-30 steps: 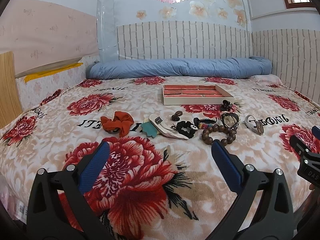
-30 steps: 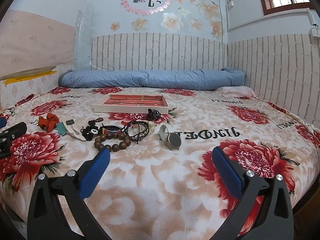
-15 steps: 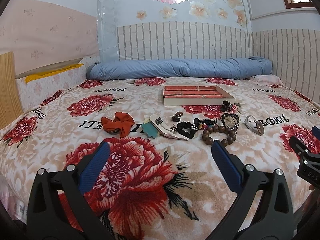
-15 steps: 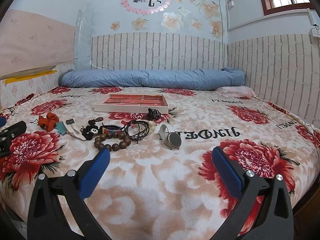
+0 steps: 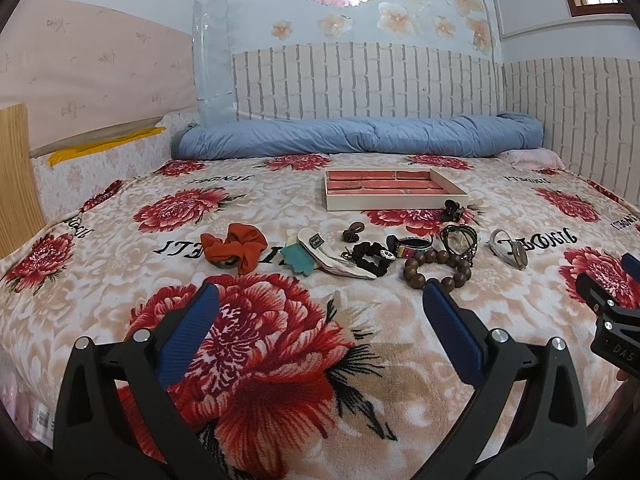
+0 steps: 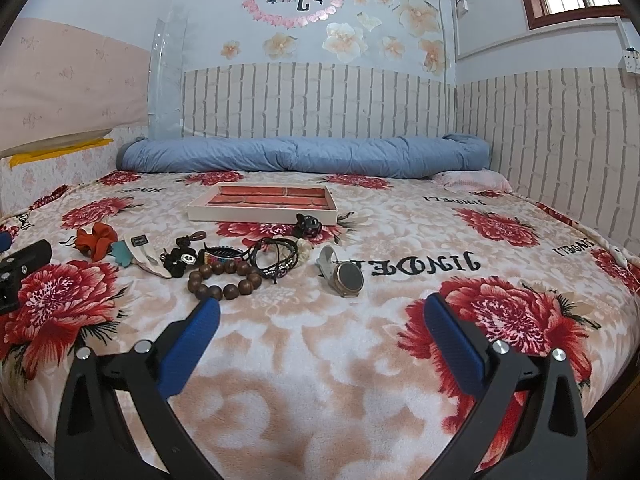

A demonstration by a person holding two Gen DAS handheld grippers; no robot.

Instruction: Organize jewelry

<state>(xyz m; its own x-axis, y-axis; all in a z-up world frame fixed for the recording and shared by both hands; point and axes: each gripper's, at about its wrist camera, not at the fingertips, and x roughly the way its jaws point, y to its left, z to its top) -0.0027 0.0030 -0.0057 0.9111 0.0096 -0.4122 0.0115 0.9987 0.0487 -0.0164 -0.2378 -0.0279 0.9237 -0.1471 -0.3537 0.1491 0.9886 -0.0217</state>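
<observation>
Nothing shifted since earlier, left claw (image 5: pixel 316 300) and right claw (image 6: pixel 320 312) spread wide, empty, jewelry tray (image 5: pixel 394 200) beyond

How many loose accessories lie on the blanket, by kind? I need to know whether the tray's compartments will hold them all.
Scrunchies: 2, orange and black
Bracelets: 3, wooden bead, woven band, black cord bundle
Watch: 1
Claw clip: 1
Small or unclear pieces (teal, white, brown): 3
Total: 10
</observation>
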